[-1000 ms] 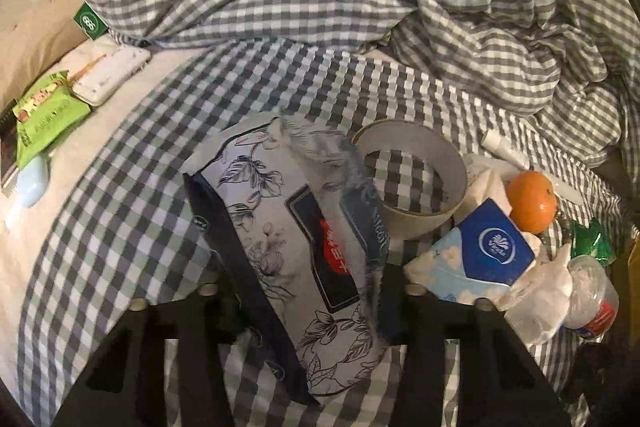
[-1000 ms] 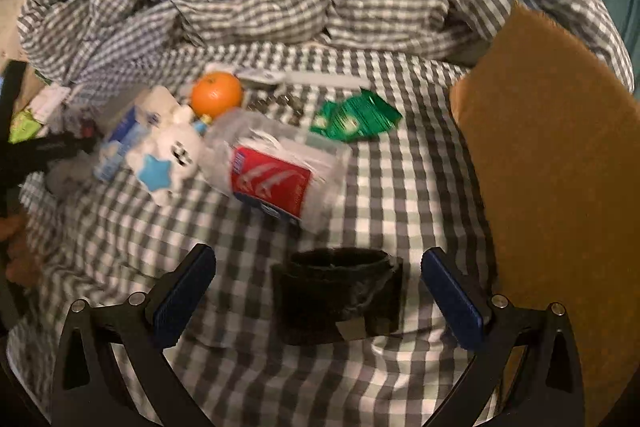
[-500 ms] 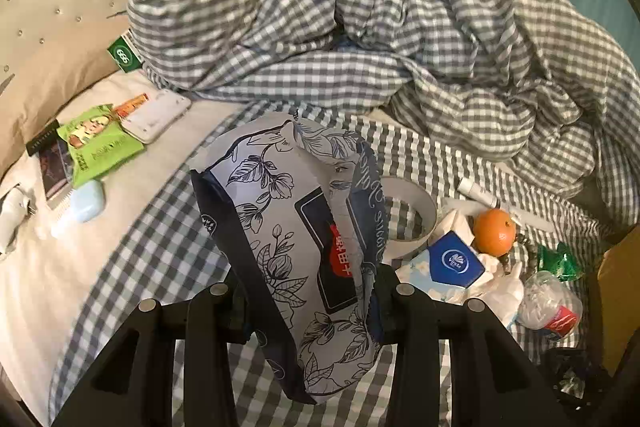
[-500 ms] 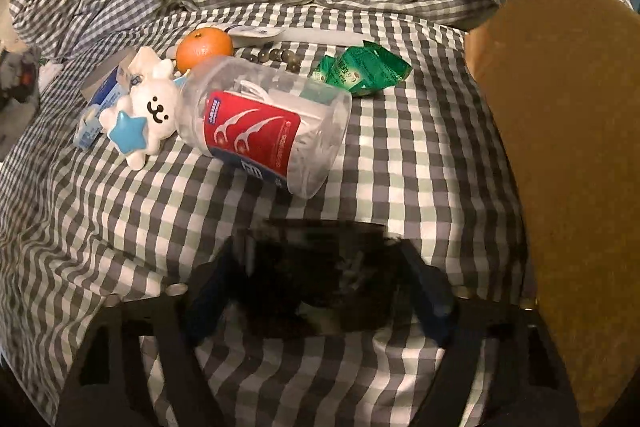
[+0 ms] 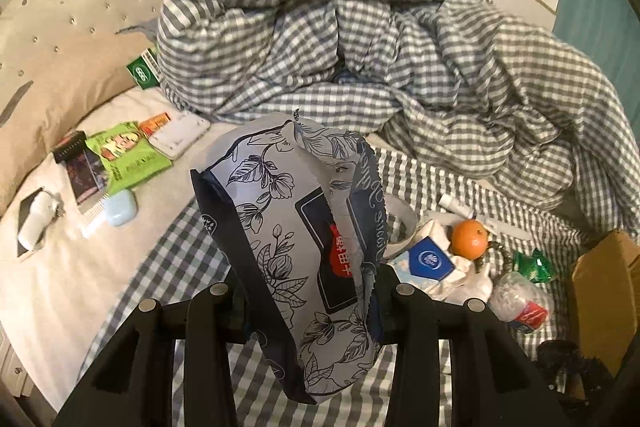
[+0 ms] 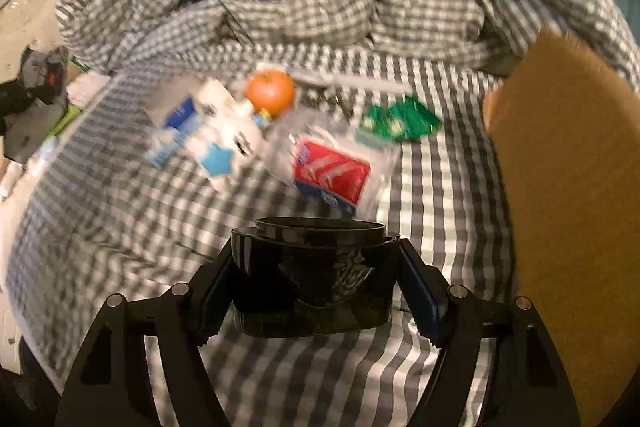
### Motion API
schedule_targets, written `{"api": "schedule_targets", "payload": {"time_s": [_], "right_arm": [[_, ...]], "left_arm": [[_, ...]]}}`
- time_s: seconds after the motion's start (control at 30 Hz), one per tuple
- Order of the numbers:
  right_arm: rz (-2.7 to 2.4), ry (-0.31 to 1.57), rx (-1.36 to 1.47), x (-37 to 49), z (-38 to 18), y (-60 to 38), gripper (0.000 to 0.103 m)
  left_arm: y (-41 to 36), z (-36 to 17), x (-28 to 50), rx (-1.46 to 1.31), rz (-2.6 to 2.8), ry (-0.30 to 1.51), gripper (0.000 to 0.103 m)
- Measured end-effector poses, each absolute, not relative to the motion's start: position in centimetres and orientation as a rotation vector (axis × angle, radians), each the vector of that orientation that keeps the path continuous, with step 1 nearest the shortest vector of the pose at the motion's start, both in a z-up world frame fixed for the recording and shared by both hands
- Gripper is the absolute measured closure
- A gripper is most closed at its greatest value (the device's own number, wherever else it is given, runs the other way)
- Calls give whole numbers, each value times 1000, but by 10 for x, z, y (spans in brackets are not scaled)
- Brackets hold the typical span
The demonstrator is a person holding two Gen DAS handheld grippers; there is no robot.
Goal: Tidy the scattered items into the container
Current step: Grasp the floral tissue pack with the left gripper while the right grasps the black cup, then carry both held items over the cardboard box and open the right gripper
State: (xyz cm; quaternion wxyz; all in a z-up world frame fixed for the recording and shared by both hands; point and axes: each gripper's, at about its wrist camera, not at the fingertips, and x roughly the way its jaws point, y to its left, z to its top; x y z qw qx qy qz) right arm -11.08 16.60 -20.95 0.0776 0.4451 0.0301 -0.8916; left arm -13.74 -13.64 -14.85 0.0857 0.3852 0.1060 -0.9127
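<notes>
Since a second ago my left gripper (image 5: 312, 291) has lifted the floral tissue pack (image 5: 304, 247) clear of the checked sheet (image 5: 176, 247), fingers clamped on its sides; the orange (image 5: 469, 233) lies right of the pack, the cardboard box (image 5: 604, 291) farther right. On the right wrist view, blurred, my right gripper (image 6: 316, 291) has closed on the black tub (image 6: 312, 275), left of the box (image 6: 568, 207), with the orange (image 6: 270, 91) beyond it.

A bedroom in a home: an unmade bed with a rumpled checked duvet (image 5: 360, 59) at twelve o'clock, a cream studded headboard (image 5: 60, 39) at ten o'clock, and a checked sheet (image 6: 420, 207) strewn with everyday clutter, including an orange (image 5: 469, 233).
</notes>
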Motion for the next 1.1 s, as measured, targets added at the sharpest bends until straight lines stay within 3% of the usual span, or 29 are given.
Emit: {"api": "schedule_targets", "payload": {"time_s": [0.53, 1.1], "right_arm": [[-2777, 51, 940, -33, -82, 179, 29], [-2903, -4, 763, 6, -20, 232, 29]], "left_arm": [[-94, -48, -52, 945, -2867, 210, 62], [-14, 1, -15, 839, -3025, 85, 61]]}}
